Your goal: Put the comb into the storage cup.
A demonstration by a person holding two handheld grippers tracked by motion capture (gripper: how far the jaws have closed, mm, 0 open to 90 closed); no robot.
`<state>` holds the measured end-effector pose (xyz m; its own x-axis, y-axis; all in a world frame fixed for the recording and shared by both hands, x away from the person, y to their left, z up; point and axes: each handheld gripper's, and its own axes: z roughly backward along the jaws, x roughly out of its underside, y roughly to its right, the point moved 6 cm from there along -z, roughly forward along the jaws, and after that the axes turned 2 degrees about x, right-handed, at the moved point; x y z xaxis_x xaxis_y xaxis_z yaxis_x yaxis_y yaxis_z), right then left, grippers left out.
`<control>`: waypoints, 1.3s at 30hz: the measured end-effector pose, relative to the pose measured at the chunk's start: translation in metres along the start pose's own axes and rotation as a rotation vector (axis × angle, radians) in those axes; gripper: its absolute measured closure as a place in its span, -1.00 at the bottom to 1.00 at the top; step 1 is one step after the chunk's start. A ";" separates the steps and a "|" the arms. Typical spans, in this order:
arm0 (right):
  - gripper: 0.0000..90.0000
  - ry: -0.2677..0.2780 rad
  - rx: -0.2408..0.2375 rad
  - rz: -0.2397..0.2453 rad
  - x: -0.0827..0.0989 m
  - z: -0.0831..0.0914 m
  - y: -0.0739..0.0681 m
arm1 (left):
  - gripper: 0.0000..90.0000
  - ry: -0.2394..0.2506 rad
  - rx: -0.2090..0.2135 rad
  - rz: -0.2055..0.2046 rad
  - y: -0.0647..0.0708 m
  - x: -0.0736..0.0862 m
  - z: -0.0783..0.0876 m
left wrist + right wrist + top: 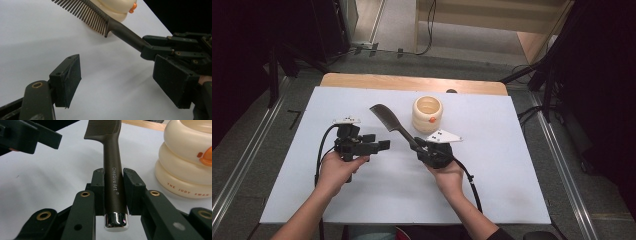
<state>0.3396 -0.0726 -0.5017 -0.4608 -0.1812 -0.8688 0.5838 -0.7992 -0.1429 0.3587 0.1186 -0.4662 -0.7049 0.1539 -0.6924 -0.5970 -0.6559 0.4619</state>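
Two claws work over the white counter (512, 190). Nearest, the right claw (113, 192) is clamped on the handle of a dark comb (112, 177), whose toothed end juts up and away from its pads. Well apart on that claw's left, the left claw (379, 145) stands open, nothing between its pads. Beyond the right claw sits a cream ribbed cup (427, 114), just past the comb.

You are sitting in what looks like a lab or recording studio: a white board (492, 190) is covering a wooden table (412, 82), black stands (274, 70) are flanking it, cables (430, 30) are trailing across grey carpet (582, 200).
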 end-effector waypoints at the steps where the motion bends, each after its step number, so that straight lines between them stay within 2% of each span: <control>1: 0.56 0.005 -0.002 -0.005 0.000 -0.001 -0.001 | -0.48 0.004 0.000 0.005 0.000 -0.001 -0.001; 4: 0.56 0.015 -0.002 -0.019 -0.001 -0.003 -0.003 | -0.48 0.020 -0.005 0.014 0.000 -0.005 -0.003; 9: 0.56 0.029 -0.001 -0.032 -0.002 -0.008 -0.008 | -0.48 0.066 -0.024 0.006 -0.001 -0.011 -0.006; 15: 0.56 0.049 0.004 -0.042 -0.005 -0.012 -0.013 | -0.48 0.108 -0.041 0.032 -0.002 -0.016 -0.008; 18: 0.56 0.063 -0.014 -0.047 -0.006 -0.014 -0.015 | -0.48 0.115 -0.050 0.042 -0.002 -0.017 -0.011; 20: 0.56 0.068 -0.006 -0.031 -0.006 -0.015 -0.016 | -0.46 0.116 -0.051 0.060 -0.002 -0.017 -0.013; 24: 0.56 0.074 -0.003 -0.052 -0.007 -0.017 -0.018 | -0.46 0.137 -0.059 0.099 -0.002 -0.018 -0.017; 28: 0.56 0.082 0.003 -0.060 -0.008 -0.019 -0.020 | -0.46 0.141 -0.079 0.107 -0.001 -0.018 -0.022; 30: 0.56 0.087 0.004 -0.061 -0.009 -0.020 -0.021 | -0.46 0.147 -0.076 0.119 -0.001 -0.018 -0.025; 34: 0.56 0.093 0.011 -0.067 -0.010 -0.020 -0.022 | -0.43 0.175 -0.088 0.134 -0.002 -0.021 -0.027; 39: 0.56 0.103 0.013 -0.063 -0.012 -0.022 -0.024 | -0.40 0.192 -0.081 0.178 -0.004 -0.023 -0.031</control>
<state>0.3455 -0.0390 -0.4984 -0.4249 -0.0706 -0.9025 0.5463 -0.8150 -0.1934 0.3890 0.0950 -0.4690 -0.7059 -0.1071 -0.7002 -0.4318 -0.7186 0.5452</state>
